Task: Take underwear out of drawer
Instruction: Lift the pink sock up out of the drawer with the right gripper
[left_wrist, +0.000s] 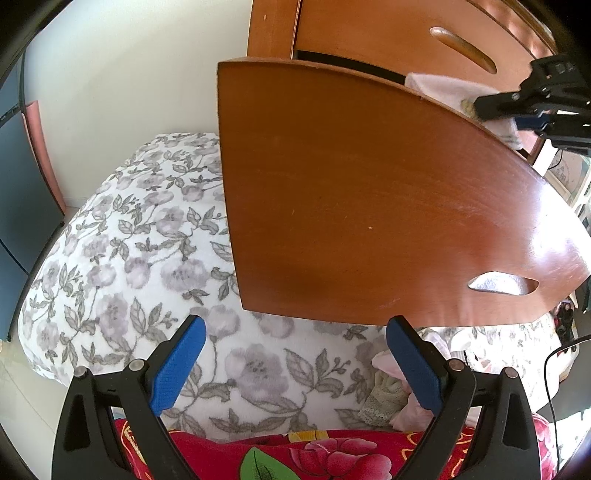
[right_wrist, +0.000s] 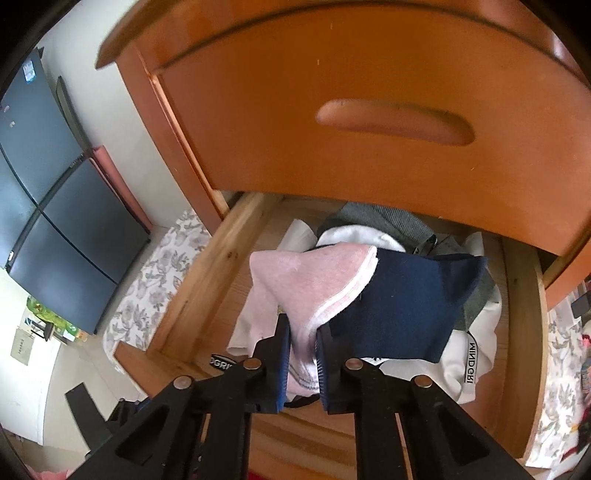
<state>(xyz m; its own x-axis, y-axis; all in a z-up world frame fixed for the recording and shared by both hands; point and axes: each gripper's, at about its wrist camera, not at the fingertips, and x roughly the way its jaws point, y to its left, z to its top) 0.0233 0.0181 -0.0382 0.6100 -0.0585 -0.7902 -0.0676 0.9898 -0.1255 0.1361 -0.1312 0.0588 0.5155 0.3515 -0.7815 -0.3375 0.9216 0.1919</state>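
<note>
Underwear, a pink piece with a paler trimmed hem, hangs pinched in my right tool; its blue pads have closed narrow on a fold of the cloth. Landmark for all places below: the open drawer, a pale wooden box pulled out from under a closed upper drawer front with a recessed oval grip. The pink piece is lifted above the drawer's floor, toward the drawer's left half, its upper edge draped against a navy garment just beside it. Behind both, deeper in the drawer, lie a grey knit item and white clothing with a lettered black band. Bare wood shows along the drawer's left inner wall, so that side is open; the right half is crowded with cloth up to the right wall. The upper drawer front overhangs the drawer's rear, limiting room above its back part.

My left tool stands wide, nothing between its pads, below the lower edge of the drawer's reddish outer front panel and apart from it. Beneath that tool lie a grey-flowered blanket and a red flowered cloth. Seen from there, the right tool reaches over the panel's top edge, pale cloth showing at its tip.
</note>
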